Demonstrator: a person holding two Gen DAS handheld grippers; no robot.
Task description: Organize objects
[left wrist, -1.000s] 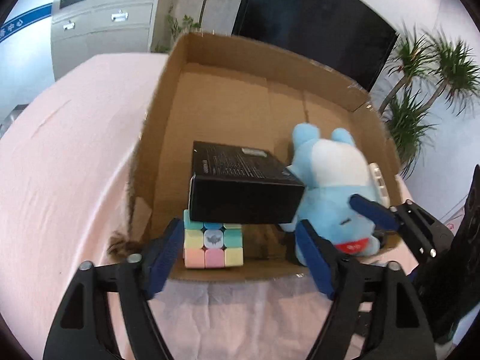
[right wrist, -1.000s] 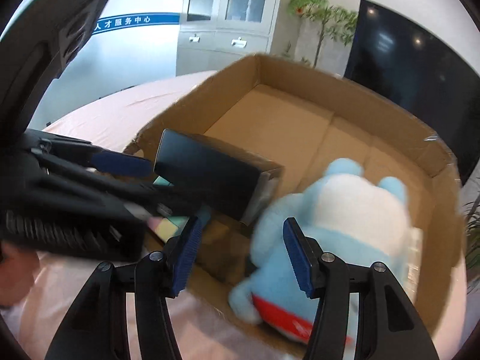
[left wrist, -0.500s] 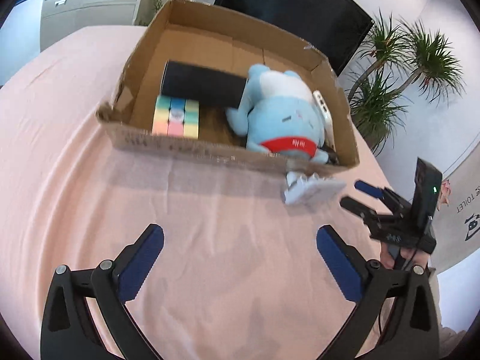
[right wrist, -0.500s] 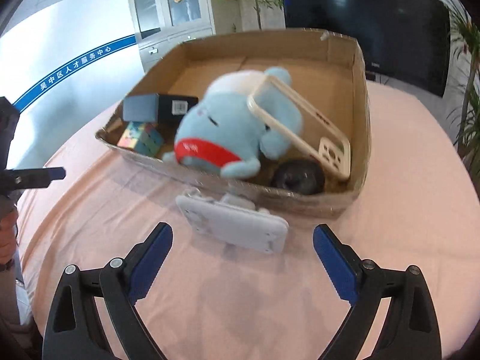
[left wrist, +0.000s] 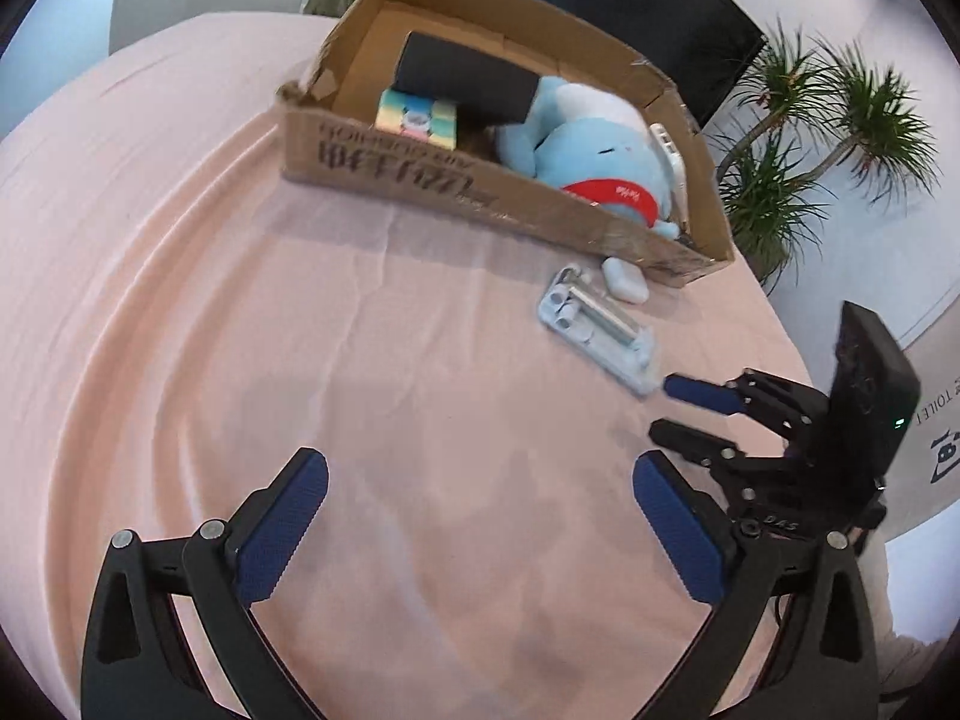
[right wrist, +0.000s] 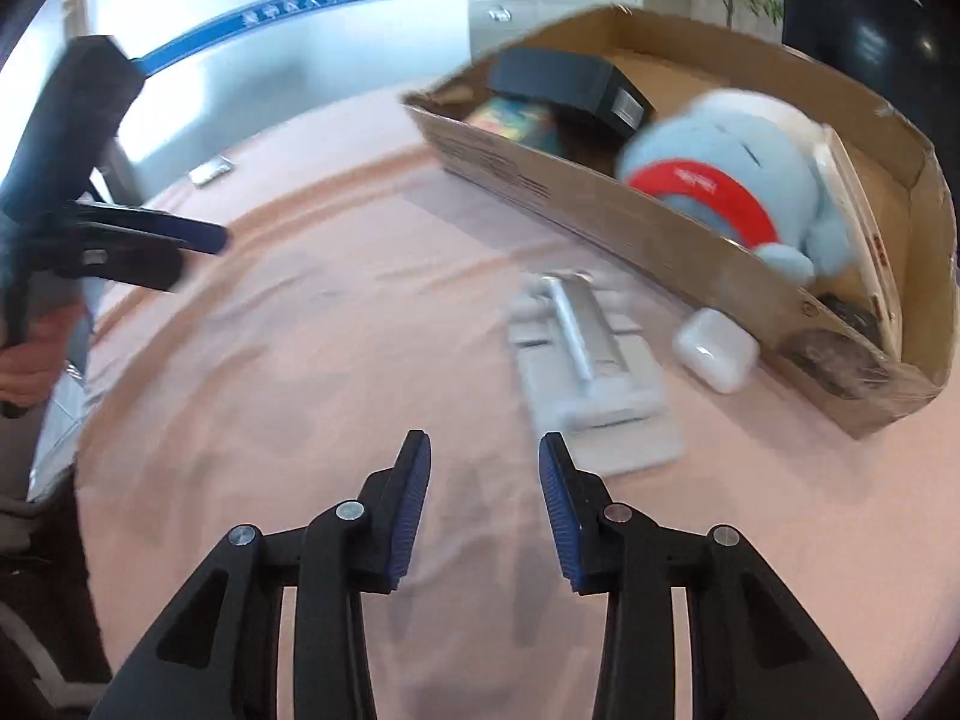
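While both my grippers hang over the pink cloth (left wrist: 180, 252), neither has anything in it. My left gripper (left wrist: 480, 510) is spread wide, with bare cloth between its blue pads (left wrist: 282, 525). My right gripper (right wrist: 485, 492) has its fingers parted by a narrower gap, also around nothing. In the left view, one blue fingertip of the right gripper lies just beside the near end of the grey tray (left wrist: 594, 327); I cannot tell whether they touch.

The tray lies flat on the cloth, near the box (left wrist: 390, 165) but outside it, with a silver bar along its length and small white pieces at its far end. In the right view it sits just beyond my right fingertips and a little to the right. A white case (right wrist: 714, 349) lies just beside the tray, against the near wall of the box, close to the box's right corner.

Inside the box, a pastel cube (left wrist: 418, 118) sits at the left by the near wall. A black carton (left wrist: 465, 81) rests partly over it and leans toward the blue plush (left wrist: 591, 144), which fills the middle and wears a red band. A white frame (right wrist: 852, 210) stands on edge between the plush and the right wall. Something dark and round (right wrist: 840, 354) lies in the near right corner; I cannot make out what it is.
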